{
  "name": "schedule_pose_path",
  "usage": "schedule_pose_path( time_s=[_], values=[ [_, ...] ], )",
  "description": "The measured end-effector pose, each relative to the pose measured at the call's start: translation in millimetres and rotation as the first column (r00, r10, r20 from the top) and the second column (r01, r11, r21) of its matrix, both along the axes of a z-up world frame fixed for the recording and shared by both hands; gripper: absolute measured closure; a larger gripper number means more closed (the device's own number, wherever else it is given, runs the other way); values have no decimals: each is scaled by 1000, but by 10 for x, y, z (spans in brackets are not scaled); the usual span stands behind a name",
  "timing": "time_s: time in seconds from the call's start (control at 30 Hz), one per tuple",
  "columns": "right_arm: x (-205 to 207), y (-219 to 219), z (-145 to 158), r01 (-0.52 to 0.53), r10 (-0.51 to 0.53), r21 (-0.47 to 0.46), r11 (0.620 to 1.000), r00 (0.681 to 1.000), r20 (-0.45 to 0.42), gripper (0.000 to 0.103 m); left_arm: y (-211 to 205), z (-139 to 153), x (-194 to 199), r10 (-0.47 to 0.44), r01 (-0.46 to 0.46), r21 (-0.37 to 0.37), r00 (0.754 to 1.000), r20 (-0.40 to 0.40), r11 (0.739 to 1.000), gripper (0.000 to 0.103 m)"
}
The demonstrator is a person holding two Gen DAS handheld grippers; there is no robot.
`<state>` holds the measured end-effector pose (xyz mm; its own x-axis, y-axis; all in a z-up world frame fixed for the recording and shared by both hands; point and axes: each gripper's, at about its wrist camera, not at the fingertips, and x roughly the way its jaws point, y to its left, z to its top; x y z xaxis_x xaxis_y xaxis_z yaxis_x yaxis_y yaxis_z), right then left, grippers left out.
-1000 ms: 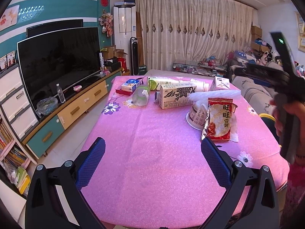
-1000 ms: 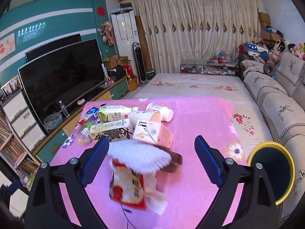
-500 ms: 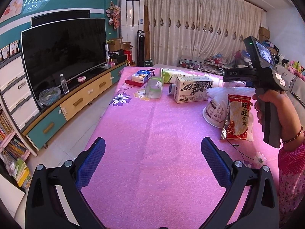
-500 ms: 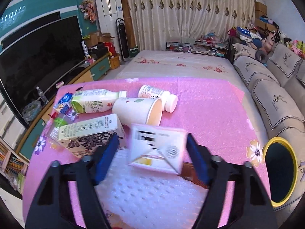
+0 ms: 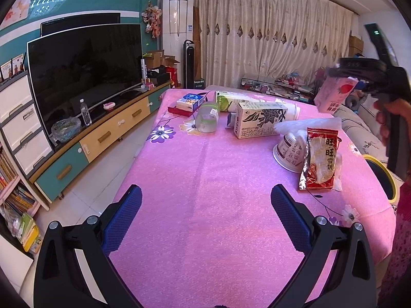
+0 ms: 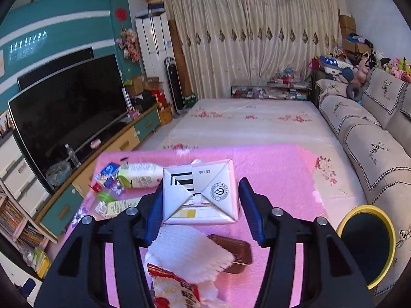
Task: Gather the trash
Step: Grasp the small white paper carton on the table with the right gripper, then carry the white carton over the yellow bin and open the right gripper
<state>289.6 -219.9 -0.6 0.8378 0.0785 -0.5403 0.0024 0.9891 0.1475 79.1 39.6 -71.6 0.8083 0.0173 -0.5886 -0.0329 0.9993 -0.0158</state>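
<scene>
My right gripper (image 6: 201, 205) is shut on a pink and white drink carton (image 6: 200, 192) and holds it above the pink table (image 6: 277, 172). The carton also shows in the left wrist view (image 5: 334, 95), lifted at the right. My left gripper (image 5: 205, 225) is open and empty over the table's near part. On the table lie a red snack bag (image 5: 319, 161), a paper cup (image 5: 289, 151), white foam wrap (image 5: 305, 125), a milk carton (image 5: 259, 123), a clear bottle (image 5: 206, 122), a green-label bottle (image 6: 140, 175) and a brown tray (image 6: 235, 252).
A yellow-rimmed bin (image 6: 367, 243) stands on the floor right of the table. A TV (image 5: 84, 69) on a long cabinet (image 5: 102, 136) runs along the left. A sofa (image 6: 372, 138) is at the right. A blue box (image 5: 190, 101) lies at the table's far side.
My right gripper has closed on the pink carton and lifted it off the table. My left gripper has stayed open over the table's near part.
</scene>
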Motion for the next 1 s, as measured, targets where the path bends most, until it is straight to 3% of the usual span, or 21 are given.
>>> schedule_pose_path(
  time_s=[0.13, 0.3, 0.4, 0.53, 0.8, 1.0],
  values=[
    [-345, -455, 163, 52, -53, 14, 999, 997, 58, 50, -64, 48, -16, -15, 15, 7, 1000, 16, 1000, 4],
    [-759, -1361, 148, 237, -237, 18, 971, 968, 79, 50, -174, 77, 11, -48, 48, -13, 999, 19, 999, 4],
    [-824, -1913, -142, 333, -333, 19, 943, 943, 2, 50, -310, 70, 51, -74, 74, -12, 997, 8, 997, 4],
    [-730, -2391, -691, 392, -386, 15, 920, 912, -139, 50, -567, 59, 92, -115, 115, 6, 993, -6, 993, 4],
    [-523, -2733, -1636, 429, -410, -15, 903, 852, -326, 50, -1083, 7, 210, -188, 190, 57, 982, -31, 980, 4],
    [-444, -2837, -1926, 427, -404, -29, 904, 831, -382, 49, -1332, -177, 464, -230, 234, 32, 969, -94, 972, 4]
  ],
)
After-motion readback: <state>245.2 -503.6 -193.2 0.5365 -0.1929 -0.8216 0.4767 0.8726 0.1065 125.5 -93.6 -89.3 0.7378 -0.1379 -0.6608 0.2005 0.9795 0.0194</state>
